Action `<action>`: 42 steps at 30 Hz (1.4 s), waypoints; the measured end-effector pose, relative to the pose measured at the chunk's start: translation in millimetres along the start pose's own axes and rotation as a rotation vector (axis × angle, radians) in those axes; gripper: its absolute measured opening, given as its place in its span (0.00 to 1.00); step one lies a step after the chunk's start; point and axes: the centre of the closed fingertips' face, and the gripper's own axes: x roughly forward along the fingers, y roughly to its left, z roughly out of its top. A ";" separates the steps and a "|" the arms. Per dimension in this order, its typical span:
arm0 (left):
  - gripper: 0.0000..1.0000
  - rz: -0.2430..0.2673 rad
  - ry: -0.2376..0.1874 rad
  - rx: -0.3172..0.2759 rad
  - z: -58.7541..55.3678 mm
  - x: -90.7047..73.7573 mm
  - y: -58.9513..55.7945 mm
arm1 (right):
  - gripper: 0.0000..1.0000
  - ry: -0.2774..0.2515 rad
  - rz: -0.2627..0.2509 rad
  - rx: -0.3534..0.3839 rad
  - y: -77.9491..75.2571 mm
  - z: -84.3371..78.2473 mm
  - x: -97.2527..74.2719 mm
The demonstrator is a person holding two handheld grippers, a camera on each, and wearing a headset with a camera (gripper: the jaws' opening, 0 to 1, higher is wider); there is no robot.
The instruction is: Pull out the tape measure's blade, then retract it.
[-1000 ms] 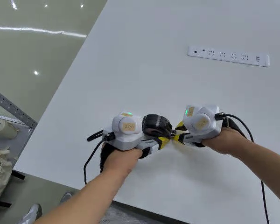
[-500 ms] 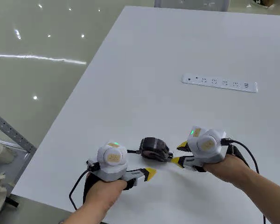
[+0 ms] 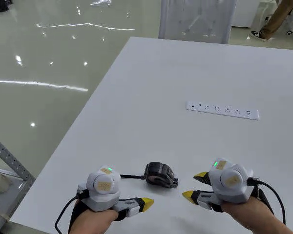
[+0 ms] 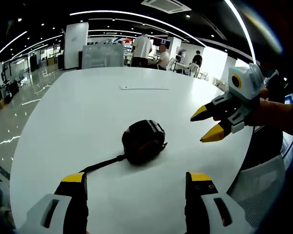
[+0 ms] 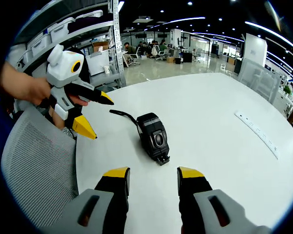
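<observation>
The black tape measure lies on the white table between my two grippers, touching neither. Its blade is wound in, with the hook at the case mouth, and a black wrist strap trails off to the left. My left gripper stands open, low and left of the case. To the right of the case my right gripper is open too. In the left gripper view the tape measure sits ahead of my open left gripper. The right gripper view has the tape measure just beyond my open right gripper.
A white power strip lies farther back on the table. The table's near edge runs just under both hands, and its left edge drops to a glossy floor. A grey mesh chair is at the near edge. People sit at desks far behind.
A second ago both grippers were closed in on the tape measure. It now lies free on the table, and both grippers have drawn back from it, apart. The head camera has tilted up.
</observation>
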 end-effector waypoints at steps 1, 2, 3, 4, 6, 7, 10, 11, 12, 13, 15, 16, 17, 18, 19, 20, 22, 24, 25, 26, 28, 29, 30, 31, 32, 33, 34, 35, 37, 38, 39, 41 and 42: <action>0.79 -0.001 -0.002 0.001 0.1 -3.1 -0.4 | 0.37 -0.007 -0.008 0.013 0.3 0.5 -3.7; 0.79 0.000 -0.011 0.007 0.7 -7.6 -0.1 | 0.39 -0.015 -0.016 0.023 1.1 1.1 -9.8; 0.79 -0.004 -0.013 0.010 0.4 -9.8 -0.4 | 0.39 -0.020 -0.024 0.031 1.5 1.2 -13.4; 0.79 -0.005 -0.011 0.012 -0.6 -13.1 -0.1 | 0.40 -0.025 -0.033 0.040 1.8 0.8 -18.4; 0.79 -0.008 -0.014 0.019 -1.5 -17.6 0.1 | 0.42 -0.028 -0.045 0.048 3.6 0.1 -25.6; 0.79 -0.013 -0.016 0.019 -1.7 -20.4 -0.6 | 0.42 -0.035 -0.054 0.052 4.8 0.5 -31.0; 0.81 -0.021 -0.019 0.031 -2.4 -25.7 -2.2 | 0.44 -0.048 -0.072 0.062 6.6 1.3 -42.8; 0.81 -0.025 -0.019 0.032 -2.3 -27.1 -3.3 | 0.46 -0.051 -0.077 0.065 7.0 1.3 -45.8; 0.82 -0.027 -0.020 0.034 -2.1 -29.3 -4.4 | 0.46 -0.055 -0.088 0.067 7.7 1.7 -51.1; 0.82 -0.029 -0.022 0.036 -1.7 -30.2 -4.9 | 0.47 -0.057 -0.095 0.070 7.7 1.6 -54.0; 0.84 -0.037 -0.028 0.038 -0.2 -32.6 -7.2 | 0.50 -0.065 -0.113 0.086 8.9 2.5 -63.3; 0.84 -0.043 -0.027 0.038 0.0 -33.3 -8.4 | 0.51 -0.071 -0.119 0.094 9.1 2.7 -66.5; 0.84 -0.059 -0.025 0.048 0.0 -35.9 -11.8 | 0.52 -0.078 -0.131 0.106 9.8 2.7 -71.7; 0.84 -0.069 -0.026 0.053 0.7 -37.4 -13.6 | 0.54 -0.081 -0.137 0.108 10.7 1.9 -75.1; 0.84 -0.075 -0.038 0.052 3.6 -38.9 -14.3 | 0.55 -0.083 -0.148 0.111 12.2 1.0 -80.1; 0.84 -0.077 -0.037 0.055 4.7 -40.2 -14.4 | 0.56 -0.084 -0.153 0.113 13.7 0.0 -83.6; 0.85 -0.081 -0.039 0.068 7.5 -44.3 -14.5 | 0.58 -0.084 -0.167 0.121 15.2 -3.0 -91.3; 0.87 -0.089 -0.042 0.068 10.6 -48.3 -15.1 | 0.60 -0.087 -0.180 0.135 18.0 -4.8 -100.9; 0.87 -0.090 -0.043 0.070 11.5 -50.1 -15.5 | 0.61 -0.091 -0.186 0.140 18.8 -5.2 -104.4; 0.88 -0.092 -0.045 0.079 12.3 -51.7 -16.1 | 0.61 -0.094 -0.192 0.144 19.2 -5.7 -107.7; 0.88 -0.097 -0.046 0.095 13.5 -55.0 -17.0 | 0.63 -0.098 -0.204 0.158 20.3 -7.2 -114.7; 0.89 -0.101 -0.050 0.095 14.0 -56.9 -17.4 | 0.64 -0.101 -0.210 0.168 21.8 -7.6 -119.1; 0.89 -0.106 -0.049 0.094 13.6 -58.2 -18.1 | 0.65 -0.103 -0.211 0.172 23.5 -7.8 -122.1; 0.90 -0.108 -0.047 0.095 13.3 -59.3 -18.7 | 0.65 -0.104 -0.214 0.177 24.5 -8.5 -124.5; 0.91 -0.111 -0.046 0.096 12.5 -61.0 -19.0 | 0.65 -0.102 -0.217 0.187 25.6 -10.1 -127.8; 0.91 -0.114 -0.046 0.096 11.9 -62.0 -19.1 | 0.67 -0.101 -0.217 0.192 26.5 -11.1 -129.8; 0.92 -0.118 -0.045 0.095 11.5 -64.1 -19.6 | 0.68 -0.101 -0.219 0.204 26.5 -13.2 -132.6; 0.93 -0.119 -0.045 0.096 11.8 -66.1 -20.0 | 0.69 -0.101 -0.221 0.214 26.8 -14.4 -134.9; 0.94 -0.124 -0.045 0.095 12.4 -71.2 -20.7 | 0.73 -0.110 -0.228 0.229 28.1 -14.9 -142.1; 0.94 -0.125 -0.044 0.096 12.3 -72.9 -20.7 | 0.73 -0.109 -0.229 0.232 29.0 -15.6 -144.8; 0.95 -0.124 -0.044 0.099 11.8 -75.2 -19.4 | 0.74 -0.105 -0.232 0.234 30.7 -16.6 -149.3; 0.96 -0.127 -0.042 0.105 11.2 -79.4 -18.8 | 0.77 -0.108 -0.242 0.240 31.1 -17.1 -155.5; 0.96 -0.126 -0.041 0.114 10.3 -82.3 -17.7 | 0.78 -0.113 -0.245 0.248 33.2 -16.7 -160.7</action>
